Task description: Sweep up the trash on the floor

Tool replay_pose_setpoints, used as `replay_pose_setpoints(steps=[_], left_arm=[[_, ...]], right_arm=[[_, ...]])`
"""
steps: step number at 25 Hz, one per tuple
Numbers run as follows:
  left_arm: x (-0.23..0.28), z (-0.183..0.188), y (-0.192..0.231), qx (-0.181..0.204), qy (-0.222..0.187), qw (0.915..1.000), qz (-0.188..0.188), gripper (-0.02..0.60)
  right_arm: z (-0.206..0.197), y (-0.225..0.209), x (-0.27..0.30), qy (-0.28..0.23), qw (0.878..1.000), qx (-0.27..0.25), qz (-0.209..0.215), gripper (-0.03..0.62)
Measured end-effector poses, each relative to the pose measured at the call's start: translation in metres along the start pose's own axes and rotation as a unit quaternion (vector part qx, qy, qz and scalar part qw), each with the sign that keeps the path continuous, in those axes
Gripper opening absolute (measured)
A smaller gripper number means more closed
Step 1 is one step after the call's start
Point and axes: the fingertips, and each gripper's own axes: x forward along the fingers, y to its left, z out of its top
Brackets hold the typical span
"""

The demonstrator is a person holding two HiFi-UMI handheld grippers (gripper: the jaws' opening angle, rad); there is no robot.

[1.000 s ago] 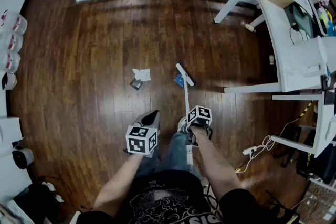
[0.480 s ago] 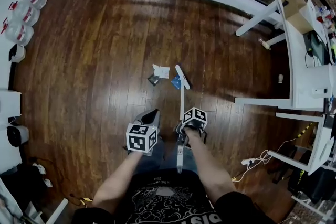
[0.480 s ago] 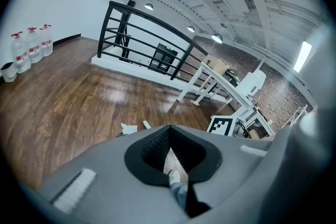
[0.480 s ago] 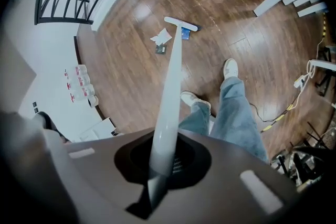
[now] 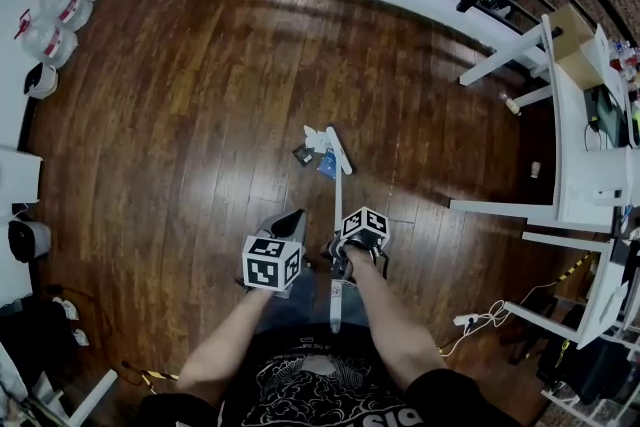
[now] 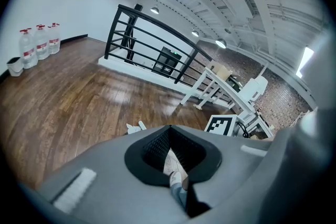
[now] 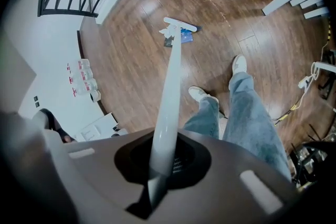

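Right tongs (image 7: pixel 160 160) clamped on the long white broom handle (image 5: pixel 338 215), left tongs (image 6: pixel 172 155) narrowly parted and empty, we now press the flat white broom head (image 5: pixel 341 151) against the white paper scrap (image 5: pixel 315 137), dark scrap (image 5: pixel 300 153) and blue wrapper (image 5: pixel 326 166), no longer spread over the brown plank floor (image 5: pixel 180 115), so gathering is underway.

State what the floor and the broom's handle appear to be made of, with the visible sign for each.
Floor: wood or wood-look planks, dark brown, glossy; grain, board seams and reflections show.
Broom handle: probably plastic or painted metal, pale, smooth; even colour, soft sheen, no grain.
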Motion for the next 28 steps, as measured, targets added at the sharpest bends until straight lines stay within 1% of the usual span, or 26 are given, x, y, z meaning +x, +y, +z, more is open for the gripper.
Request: replay_pose_setpoints(steps=[4, 10, 17, 21, 24, 26, 28], left_arm=[[-0.002, -0.003, 0.003, -0.005, -0.001, 1.0000, 0.001, 0.005], [-0.001, -0.008, -0.005, -0.008, -0.003, 1.0000, 0.000, 0.005], [-0.005, -0.014, -0.010, -0.011, -0.007, 0.9999, 0.005, 0.005], [-0.004, -0.015, -0.018, -0.015, -0.012, 0.9998, 0.004, 0.005], [-0.002, -0.018, -0.028, -0.019, -0.017, 0.9997, 0.001, 0.005], [-0.002, -0.020, -0.033, -0.023, -0.020, 0.9995, 0.001, 0.005], [-0.002, -0.024, -0.037, -0.028, -0.022, 0.9994, 0.002, 0.005]], right_arm=[[-0.007, 0.013, 0.004, 0.004, 1.000, 0.000, 0.015, 0.002], [-0.014, 0.019, 0.006, 0.009, 0.999, -0.007, 0.030, 0.000], [-0.020, 0.005, 0.000, 0.010, 0.999, -0.030, 0.011, 0.000], [-0.023, -0.013, -0.013, 0.009, 0.998, -0.054, -0.012, 0.000], [-0.023, -0.036, -0.030, 0.011, 0.995, -0.088, -0.047, 0.000], [-0.022, -0.054, -0.041, 0.018, 0.989, -0.121, -0.079, 0.000], [-0.023, -0.080, -0.052, 0.027, 0.979, -0.165, -0.116, 0.000]])
